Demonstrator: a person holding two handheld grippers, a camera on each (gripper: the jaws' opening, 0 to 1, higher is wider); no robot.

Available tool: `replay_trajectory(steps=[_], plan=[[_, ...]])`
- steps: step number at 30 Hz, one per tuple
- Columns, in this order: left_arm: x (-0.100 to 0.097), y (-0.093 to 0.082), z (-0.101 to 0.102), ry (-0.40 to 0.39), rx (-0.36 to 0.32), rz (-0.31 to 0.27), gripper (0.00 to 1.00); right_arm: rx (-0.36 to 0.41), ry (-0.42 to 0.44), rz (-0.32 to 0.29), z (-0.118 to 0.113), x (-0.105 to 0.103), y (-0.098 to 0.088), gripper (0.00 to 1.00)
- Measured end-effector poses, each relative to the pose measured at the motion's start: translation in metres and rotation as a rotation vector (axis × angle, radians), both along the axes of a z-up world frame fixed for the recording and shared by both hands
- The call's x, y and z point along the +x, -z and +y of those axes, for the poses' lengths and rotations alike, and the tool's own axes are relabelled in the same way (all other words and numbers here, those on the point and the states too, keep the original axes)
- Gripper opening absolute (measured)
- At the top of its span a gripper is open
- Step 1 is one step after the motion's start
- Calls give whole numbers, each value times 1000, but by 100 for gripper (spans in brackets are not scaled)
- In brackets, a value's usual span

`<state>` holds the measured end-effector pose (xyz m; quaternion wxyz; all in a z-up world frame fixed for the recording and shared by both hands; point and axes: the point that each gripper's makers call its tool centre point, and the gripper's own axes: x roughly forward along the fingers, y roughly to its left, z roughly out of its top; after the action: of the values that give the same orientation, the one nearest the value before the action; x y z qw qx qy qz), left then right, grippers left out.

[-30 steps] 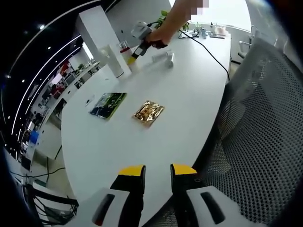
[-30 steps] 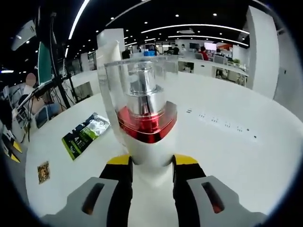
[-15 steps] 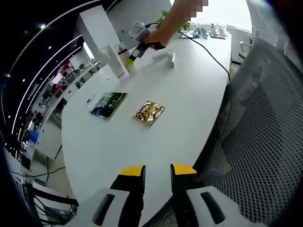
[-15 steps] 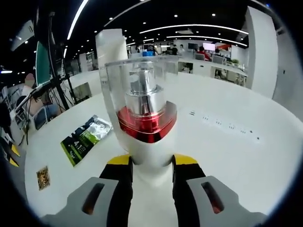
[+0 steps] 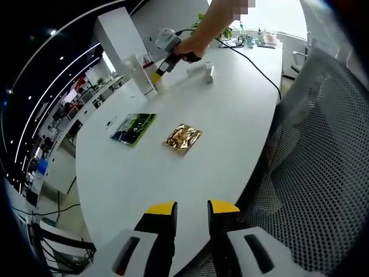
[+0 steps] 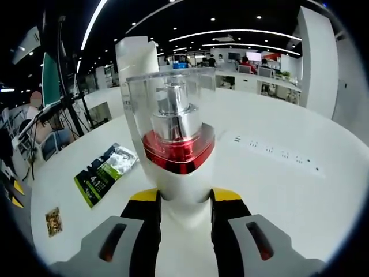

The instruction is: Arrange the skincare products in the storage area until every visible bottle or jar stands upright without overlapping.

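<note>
Right gripper point(image 6: 184, 199) stays clamped on the white, red-collared, clear-capped pump bottle point(image 6: 176, 138), barely drifting (green sachet point(image 6: 105, 173) lower left); placement pending. Left gripper point(image 5: 192, 209) idles, jaws narrow, holding nothing.

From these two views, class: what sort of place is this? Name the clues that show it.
Probably an open-plan office. A long white table with a mesh office chair beside it, strip ceiling lights overhead, and rows of desks with people far behind the held bottle.
</note>
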<state>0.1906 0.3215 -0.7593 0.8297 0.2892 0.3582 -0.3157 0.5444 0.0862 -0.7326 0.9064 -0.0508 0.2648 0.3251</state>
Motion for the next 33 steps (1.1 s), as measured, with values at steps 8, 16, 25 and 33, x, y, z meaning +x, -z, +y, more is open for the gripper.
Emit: replay_trajectory(steps=[8, 16, 25, 33], plan=[[1, -2, -1, -4, -12, -10, 22, -6, -13, 31, -13, -8, 3, 29], [1, -4, -2, -5, -13, -17, 22, -11, -33, 42, -8, -11, 1, 26], [2, -5, -1, -16, -14, -26, 22, -42, -32, 49, -5, -8, 1, 26], [1, -5, 0, -17, -10, -28, 22, -50, 9, 80, -13, 0, 7, 28]])
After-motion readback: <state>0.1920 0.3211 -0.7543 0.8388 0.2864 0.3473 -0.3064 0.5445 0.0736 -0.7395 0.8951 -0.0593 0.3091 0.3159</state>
